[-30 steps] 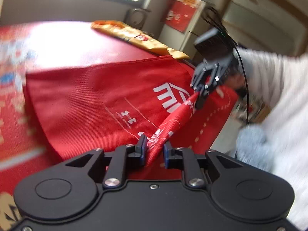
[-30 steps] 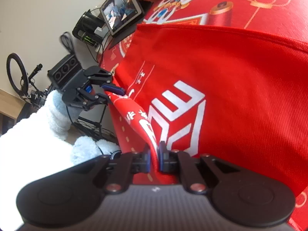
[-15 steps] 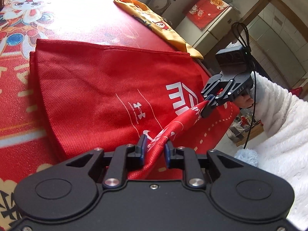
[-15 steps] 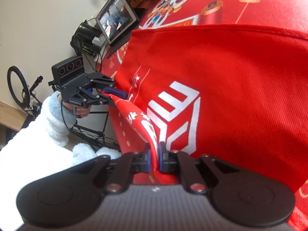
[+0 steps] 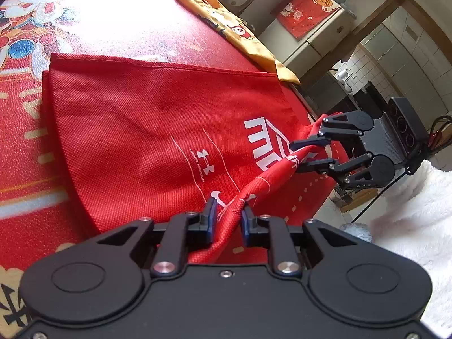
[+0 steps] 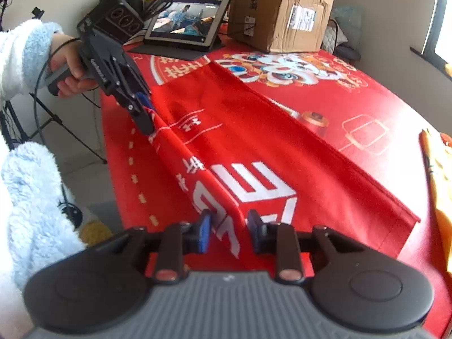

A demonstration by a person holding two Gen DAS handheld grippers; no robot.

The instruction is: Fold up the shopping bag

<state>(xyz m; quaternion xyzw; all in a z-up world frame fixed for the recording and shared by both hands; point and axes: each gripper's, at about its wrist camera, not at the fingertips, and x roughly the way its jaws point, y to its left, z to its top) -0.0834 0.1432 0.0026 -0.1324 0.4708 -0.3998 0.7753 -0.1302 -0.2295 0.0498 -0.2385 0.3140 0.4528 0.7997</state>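
Note:
A red shopping bag (image 5: 141,130) with white print lies flat on the red tablecloth (image 5: 34,169). Its near edge is lifted into a ridge running between the two grippers. My left gripper (image 5: 228,217) is shut on that edge, with bunched fabric pinched between its pads; the right wrist view shows it (image 6: 144,115) gripping the far end of the ridge. My right gripper (image 6: 229,230) has its jaws opening: the folded edge of the bag (image 6: 254,141) runs between the blue pads untouched. In the left wrist view the right gripper (image 5: 303,154) stands with its fingers apart around the fabric.
A yellow bag (image 5: 231,28) lies at the table's far side, also seen as the yellow bag (image 6: 440,175) at the right. A cardboard box (image 6: 279,11) and a tablet (image 6: 186,22) stand at the back. The table edge (image 6: 113,152) drops off beside a fleece sleeve (image 6: 28,197).
The right gripper's jaws, shut on the bag's edge before, now stand apart from it. The right hand has swung and rolled, so its view now looks along the table. The left gripper keeps its hold.

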